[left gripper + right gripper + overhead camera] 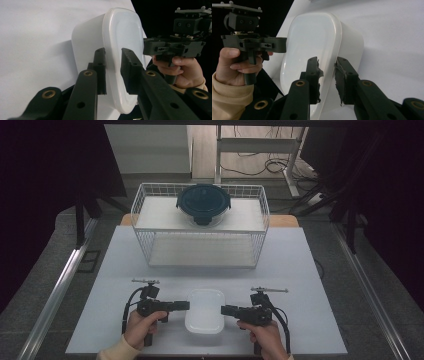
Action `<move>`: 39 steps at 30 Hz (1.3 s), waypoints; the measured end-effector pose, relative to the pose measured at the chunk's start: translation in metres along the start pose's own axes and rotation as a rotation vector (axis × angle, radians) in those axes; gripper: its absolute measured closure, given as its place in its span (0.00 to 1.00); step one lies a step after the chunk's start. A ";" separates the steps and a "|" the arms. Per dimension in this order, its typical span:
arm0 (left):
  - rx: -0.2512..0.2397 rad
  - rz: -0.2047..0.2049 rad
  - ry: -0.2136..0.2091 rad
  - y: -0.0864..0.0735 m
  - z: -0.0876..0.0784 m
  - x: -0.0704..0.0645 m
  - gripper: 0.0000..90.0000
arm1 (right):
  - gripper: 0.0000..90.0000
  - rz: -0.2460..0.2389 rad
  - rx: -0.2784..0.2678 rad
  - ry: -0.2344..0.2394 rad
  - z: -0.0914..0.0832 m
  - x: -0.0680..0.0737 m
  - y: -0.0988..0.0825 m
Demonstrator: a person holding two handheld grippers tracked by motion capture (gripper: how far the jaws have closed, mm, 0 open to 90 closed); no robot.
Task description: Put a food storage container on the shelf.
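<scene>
A white lidded box (204, 311) is seen near the front edge of the white table (300, 270), midway between the two hands. In the high view the left gripper (184, 306) is held level at the box's left side and the right gripper (226, 310) at its right side, so that the box is flanked from both ends.

In the left gripper view the lid's rim is seen between the two black pads (100, 70); one pad is laid against the box wall under the rim and the other against the lid's top. The rim is pinched there, with no gap visible. The right hand (183, 71) and its gripper are seen beyond the box in that view.

In the right gripper view the same is shown from the opposite end: the rim is clamped between worn pads (343, 80), one on the lid's top and one on the wall. The left hand (237, 67), in a cream sleeve (227, 102), is seen past the box.

The box is set flat on the table; whether it is lifted at all cannot be told.

Farther back a wire basket (200, 245) is placed on the table, with a shelf inside it. A round container with a dark clip lid (203, 204) is rested on that shelf, well apart from the box.
</scene>
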State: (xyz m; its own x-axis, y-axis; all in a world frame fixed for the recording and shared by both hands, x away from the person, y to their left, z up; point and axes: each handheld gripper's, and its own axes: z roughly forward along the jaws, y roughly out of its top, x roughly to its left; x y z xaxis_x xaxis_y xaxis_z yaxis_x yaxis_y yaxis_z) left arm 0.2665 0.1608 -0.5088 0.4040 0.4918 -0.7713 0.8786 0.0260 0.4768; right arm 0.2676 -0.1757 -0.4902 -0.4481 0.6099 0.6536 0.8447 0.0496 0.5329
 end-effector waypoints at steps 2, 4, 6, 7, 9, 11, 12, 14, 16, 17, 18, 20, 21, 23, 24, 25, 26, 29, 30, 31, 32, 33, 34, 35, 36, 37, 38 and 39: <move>-0.002 0.003 -0.003 0.000 -0.001 0.000 0.84 | 0.83 -0.005 -0.001 0.005 -0.001 0.000 0.000; -0.005 0.008 -0.006 0.000 -0.002 -0.001 0.85 | 0.84 -0.005 -0.002 0.010 -0.002 0.001 0.000; -0.009 0.014 -0.005 0.000 -0.003 -0.002 0.86 | 0.84 -0.013 -0.005 0.013 -0.002 0.001 0.000; -0.011 0.019 -0.004 0.000 -0.004 -0.003 0.87 | 0.85 -0.015 -0.004 0.014 -0.003 0.001 0.001; -0.015 0.024 -0.006 0.000 -0.004 -0.004 0.87 | 0.86 -0.016 -0.009 0.016 -0.004 0.002 0.001; -0.019 0.029 -0.008 0.000 -0.005 -0.005 0.88 | 0.86 -0.025 -0.013 0.016 -0.004 0.002 0.001; -0.020 0.036 -0.009 0.000 -0.006 -0.005 0.89 | 0.87 -0.027 -0.013 0.018 -0.005 0.002 0.001; -0.021 0.047 -0.008 0.000 -0.007 -0.007 0.89 | 0.88 -0.039 -0.017 0.011 -0.006 0.003 0.001; -0.027 0.062 -0.002 0.000 -0.007 -0.009 0.89 | 0.88 -0.050 -0.021 0.006 -0.007 0.005 0.001; -0.026 0.070 0.002 0.000 -0.007 -0.010 0.89 | 0.88 -0.054 -0.021 0.006 -0.007 0.005 0.002; -0.029 0.079 0.005 0.000 -0.008 -0.012 0.89 | 0.88 -0.056 -0.022 0.007 -0.007 0.005 0.002; -0.027 0.086 0.005 0.001 -0.008 -0.012 0.89 | 0.89 -0.058 -0.026 0.013 -0.007 0.004 0.002; -0.029 0.086 0.003 0.001 -0.008 -0.012 0.89 | 0.89 -0.058 -0.027 0.015 -0.007 0.004 0.002; -0.030 0.090 0.002 0.001 -0.009 -0.013 0.89 | 0.89 -0.063 -0.025 0.016 -0.008 0.005 0.002; -0.031 0.093 0.000 0.001 -0.009 -0.013 0.89 | 0.89 -0.067 -0.026 0.017 -0.008 0.005 0.002; -0.033 0.096 -0.001 0.001 -0.010 -0.014 0.89 | 0.89 -0.069 -0.030 0.017 -0.009 0.006 0.003; -0.033 0.102 0.000 0.001 -0.010 -0.015 0.89 | 0.89 -0.073 -0.032 0.019 -0.009 0.006 0.003; -0.039 0.123 0.007 0.001 -0.012 -0.019 0.89 | 0.89 -0.088 -0.036 0.019 -0.011 0.008 0.004; -0.039 0.130 0.008 0.002 -0.013 -0.020 0.89 | 0.89 -0.091 -0.040 0.020 -0.012 0.009 0.004; -0.045 0.133 0.009 0.002 -0.014 -0.022 0.89 | 0.89 -0.095 -0.039 0.020 -0.013 0.010 0.004; -0.045 0.139 0.008 0.002 -0.015 -0.023 0.89 | 0.89 -0.099 -0.045 0.021 -0.013 0.012 0.005; -0.047 0.143 0.006 0.003 -0.015 -0.023 0.89 | 0.89 -0.106 -0.049 0.022 -0.014 0.013 0.005; -0.050 0.146 0.006 0.003 -0.016 -0.025 0.89 | 0.89 -0.112 -0.051 0.021 -0.015 0.014 0.005; -0.053 0.151 0.006 0.003 -0.017 -0.026 0.89 | 0.89 -0.115 -0.054 0.021 -0.016 0.015 0.006; -0.056 0.155 0.007 0.004 -0.017 -0.027 0.89 | 0.89 -0.122 -0.058 0.020 -0.016 0.016 0.006; -0.057 0.162 0.008 0.004 -0.018 -0.028 0.89 | 0.89 -0.128 -0.060 0.019 -0.017 0.018 0.007; -0.059 0.166 0.009 0.004 -0.019 -0.029 0.89 | 0.89 -0.130 -0.063 0.019 -0.018 0.019 0.007; -0.059 0.170 0.010 0.004 -0.019 -0.030 0.89 | 0.89 -0.137 -0.066 0.018 -0.019 0.020 0.007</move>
State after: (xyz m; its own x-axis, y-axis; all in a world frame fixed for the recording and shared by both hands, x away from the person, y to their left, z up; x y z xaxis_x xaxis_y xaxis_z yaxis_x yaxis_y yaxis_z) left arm 0.2534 0.1632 -0.4753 0.5427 0.5021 -0.6733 0.7811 -0.0071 0.6244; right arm 0.2593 -0.1779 -0.4632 -0.5634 0.5865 0.5819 0.7546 0.0785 0.6515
